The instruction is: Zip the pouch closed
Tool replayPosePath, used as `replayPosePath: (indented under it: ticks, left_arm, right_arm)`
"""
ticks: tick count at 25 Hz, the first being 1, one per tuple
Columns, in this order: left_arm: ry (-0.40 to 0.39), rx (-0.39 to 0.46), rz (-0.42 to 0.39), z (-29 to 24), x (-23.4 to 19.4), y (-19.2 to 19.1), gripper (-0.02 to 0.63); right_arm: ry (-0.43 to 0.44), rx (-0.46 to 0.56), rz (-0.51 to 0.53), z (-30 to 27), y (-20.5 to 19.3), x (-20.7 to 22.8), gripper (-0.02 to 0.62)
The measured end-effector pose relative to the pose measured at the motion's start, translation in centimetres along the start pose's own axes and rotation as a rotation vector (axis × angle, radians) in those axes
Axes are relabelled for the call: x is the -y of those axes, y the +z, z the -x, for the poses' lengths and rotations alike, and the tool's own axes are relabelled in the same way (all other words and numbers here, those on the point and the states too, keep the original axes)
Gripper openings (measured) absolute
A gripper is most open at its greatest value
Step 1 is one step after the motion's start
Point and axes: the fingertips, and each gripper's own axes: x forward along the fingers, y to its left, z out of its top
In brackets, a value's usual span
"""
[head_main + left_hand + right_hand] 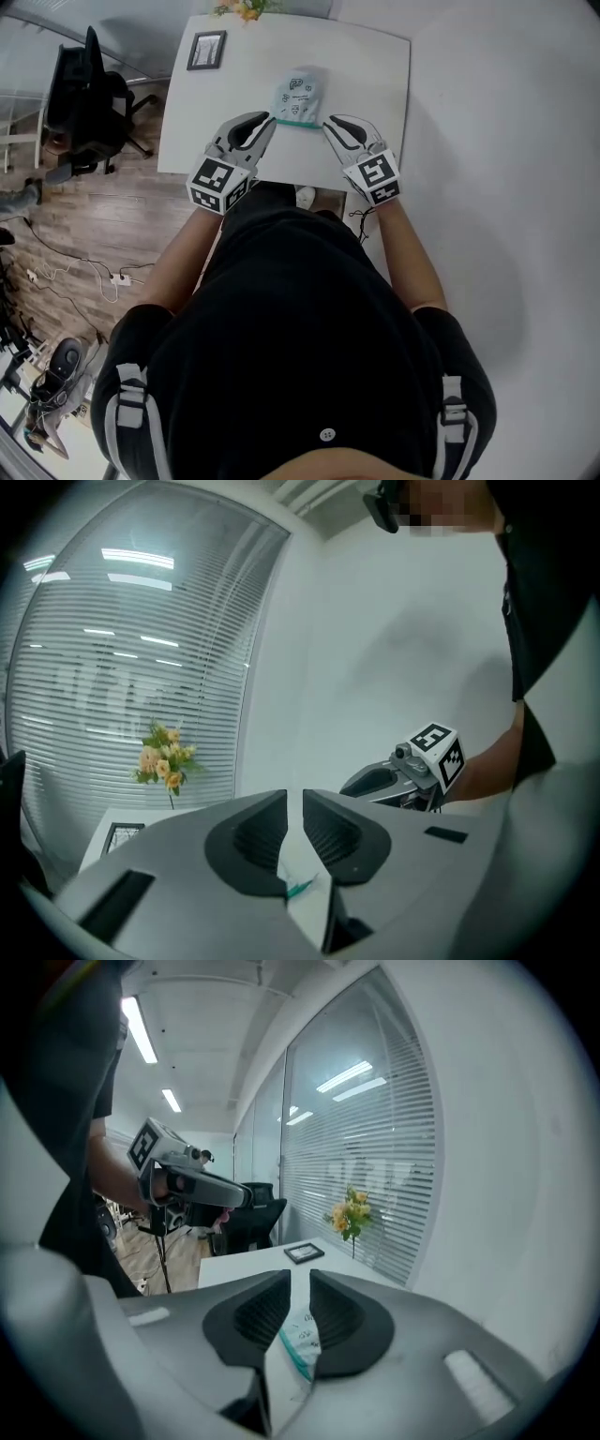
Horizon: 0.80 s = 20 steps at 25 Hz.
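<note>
Head view: white table (375, 66), wood floor to its left. The person stands at the table's near edge, in a black top, a gripper in each hand.

Pouch (300, 94): pale, with small printed marks and a teal zipper strip (298, 123) along its near side. It is held over the middle of the table, stretched between the two tools. Both gripper views show the tabletop well below the jaws, so the pouch looks lifted clear of the surface.

Left gripper (270, 122): at the left end of the zipper strip. In its own view the jaws stand almost together, clamped on a corner of the pouch. A sliver of teal shows in the narrow gap, white fabric below it.

Right gripper (328, 125): at the right end of the strip. In its own view the jaws are pinched on the pouch's edge. The teal strip and some printed fabric run down between the pads.

Whether the zipper is closed along its length cannot be told.

Also noted:
- A dark picture frame (206, 50) lies near the table's far left corner.
- Yellow flowers (246, 9) sit at the far edge, with window blinds behind them.
- A black office chair (89, 94) stands on the floor off the table's left edge.
</note>
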Motion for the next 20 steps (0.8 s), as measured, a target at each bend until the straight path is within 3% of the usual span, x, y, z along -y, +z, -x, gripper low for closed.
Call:
replayPosePath:
  ticks: [8,12,20]
  left_arm:
    - [0.014,0.127,-0.040,1.3,0.7,4.7,0.008]
    - [-0.026,0.145,-0.049,1.2,1.5,5.6,0.008]
    - [-0.023,0.160,-0.054,1.4,1.6,6.8,0.008]
  right_arm:
    - [-0.032,0.182,-0.043,2.9,6.1,-0.6,0.035]
    - [-0.042,0.228,-0.036,3.8,7.7,-0.8,0.015]
    - [-0.036,0.288,-0.064,5.0,10.0,-0.9,0.011]
